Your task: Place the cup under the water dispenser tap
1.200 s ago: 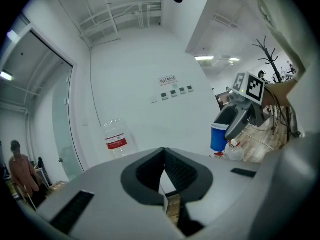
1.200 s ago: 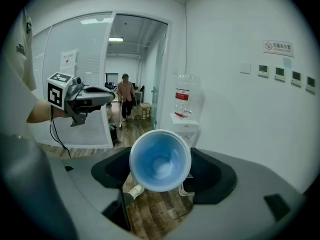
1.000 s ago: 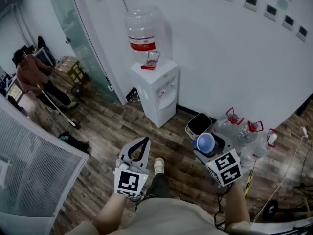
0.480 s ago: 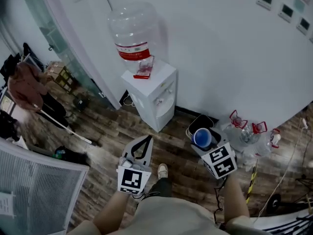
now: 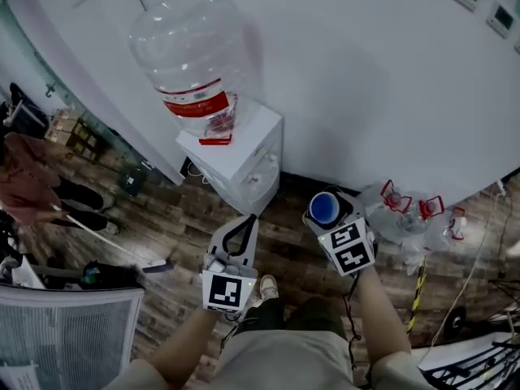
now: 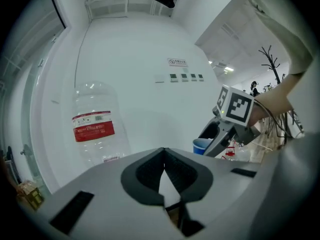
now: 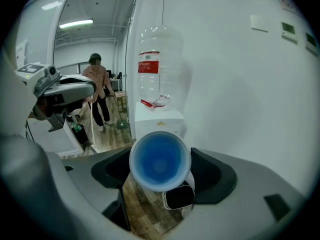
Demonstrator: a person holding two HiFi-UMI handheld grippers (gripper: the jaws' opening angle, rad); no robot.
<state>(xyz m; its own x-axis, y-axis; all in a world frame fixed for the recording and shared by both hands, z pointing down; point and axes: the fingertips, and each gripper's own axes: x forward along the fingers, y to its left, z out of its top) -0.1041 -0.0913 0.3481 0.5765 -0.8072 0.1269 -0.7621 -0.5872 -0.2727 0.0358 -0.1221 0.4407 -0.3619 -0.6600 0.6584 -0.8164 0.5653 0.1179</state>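
Note:
A white water dispenser stands against the wall with a clear bottle on top; its taps face me. A blue cup is upright in my right gripper, which is shut on it to the right of the dispenser's front and apart from it. The right gripper view looks down into the cup, with the dispenser beyond it. My left gripper is shut and empty, just in front of the dispenser's base. In the left gripper view its tips meet, with the bottle ahead and the cup at the right.
Empty water bottles with red handles lie on the wooden floor at the right. A small dark bin sits below the cup. At the far left a person holds a broom. A grey slatted unit stands at the lower left.
I have come closer to the dispenser, which now looks larger and sits nearer the view's middle. Both grippers moved forward toward it, the right one carrying the cup.

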